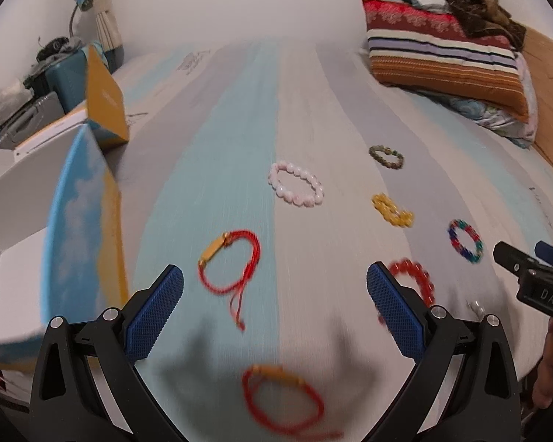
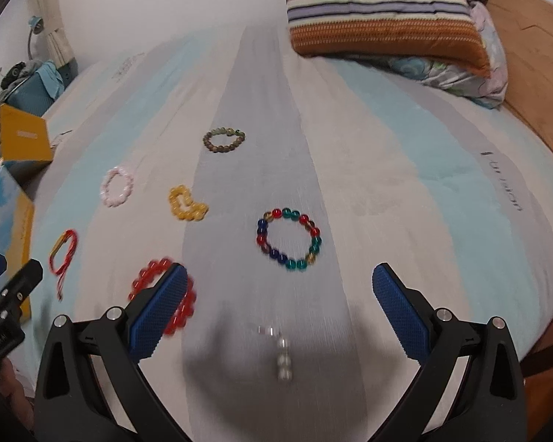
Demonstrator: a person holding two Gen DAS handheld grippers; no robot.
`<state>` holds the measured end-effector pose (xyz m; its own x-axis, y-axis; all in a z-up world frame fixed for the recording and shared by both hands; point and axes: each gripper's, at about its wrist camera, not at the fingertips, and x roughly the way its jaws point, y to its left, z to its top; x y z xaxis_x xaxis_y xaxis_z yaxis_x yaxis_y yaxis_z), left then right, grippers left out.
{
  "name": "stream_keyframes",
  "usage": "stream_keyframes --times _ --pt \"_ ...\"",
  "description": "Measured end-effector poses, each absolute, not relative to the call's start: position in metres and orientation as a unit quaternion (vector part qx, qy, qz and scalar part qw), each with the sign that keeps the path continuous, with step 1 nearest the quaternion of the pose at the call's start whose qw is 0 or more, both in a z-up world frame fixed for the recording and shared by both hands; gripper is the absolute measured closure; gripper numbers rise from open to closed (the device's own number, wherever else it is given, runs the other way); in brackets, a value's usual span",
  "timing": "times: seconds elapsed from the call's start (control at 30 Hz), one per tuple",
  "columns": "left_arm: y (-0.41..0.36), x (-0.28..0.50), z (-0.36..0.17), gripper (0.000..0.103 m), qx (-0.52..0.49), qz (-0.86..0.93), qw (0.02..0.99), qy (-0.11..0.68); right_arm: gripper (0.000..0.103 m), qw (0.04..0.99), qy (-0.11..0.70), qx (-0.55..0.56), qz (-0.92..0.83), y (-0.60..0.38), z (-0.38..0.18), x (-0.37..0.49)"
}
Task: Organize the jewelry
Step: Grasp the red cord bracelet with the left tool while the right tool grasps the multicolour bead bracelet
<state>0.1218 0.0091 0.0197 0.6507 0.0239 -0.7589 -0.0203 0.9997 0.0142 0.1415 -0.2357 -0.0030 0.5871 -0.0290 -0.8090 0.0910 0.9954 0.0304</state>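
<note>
Nothing is gathered yet: the bracelets lie scattered on the striped bed (image 2: 405, 154), so the step in hand looks like the approach to a first pick. Both tongs stand wide open and empty, the left tongs (image 1: 274, 287) and the right tongs (image 2: 278, 283) each hovering over the sheet.

Between the left fingers lies a red cord bracelet with a gold bar (image 1: 229, 261), and a second red cord bracelet (image 1: 282, 397) sits nearer the camera, badly blurred. Further out are the pink bead bracelet (image 1: 296, 183), the olive-green bead bracelet (image 1: 386, 157), the bunched yellow bead bracelet (image 1: 391, 210) and the multicoloured bead bracelet (image 2: 289, 239). The red bead bracelet (image 2: 147, 276) is partly hidden behind the right tongs' left finger. A short run of clear or pearly beads (image 2: 282, 353) lies just below the right tongs; it is too smeared to say what it is.

An open blue and yellow box (image 1: 81, 221) stands at the bed's left edge, probably the destination.

The next move calls for lowering one pair of tongs around a single strand, most likely the cord bracelet under the left, closing on the cord rather than the bar, then carrying it to the box. Thin cord on soft fabric may slip or snag the sheet.
</note>
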Motion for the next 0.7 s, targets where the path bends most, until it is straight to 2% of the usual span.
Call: stream_keyframes --times 0.37,0.57,0.63,0.7 --pt "0.034 0.19 -0.039 0.006 -0.014 0.024 0.874 0.486 0.007 0.863 0.504 0.025 -0.021 -0.241 -0.061 0.203" --pt "0.038 0.195 -0.056 0.006 -0.011 0.034 0.866 0.498 0.012 0.856 0.517 0.016 -0.015 -0.236 -0.076 0.208" --pt "0.036 0.193 -0.056 0.009 -0.007 0.035 0.869 0.494 0.018 0.856 0.516 0.019 -0.014 -0.238 -0.075 0.206" --pt "0.034 0.19 -0.056 0.022 -0.003 0.033 0.871 0.49 0.028 0.856 0.516 0.025 -0.016 -0.241 -0.075 0.203"
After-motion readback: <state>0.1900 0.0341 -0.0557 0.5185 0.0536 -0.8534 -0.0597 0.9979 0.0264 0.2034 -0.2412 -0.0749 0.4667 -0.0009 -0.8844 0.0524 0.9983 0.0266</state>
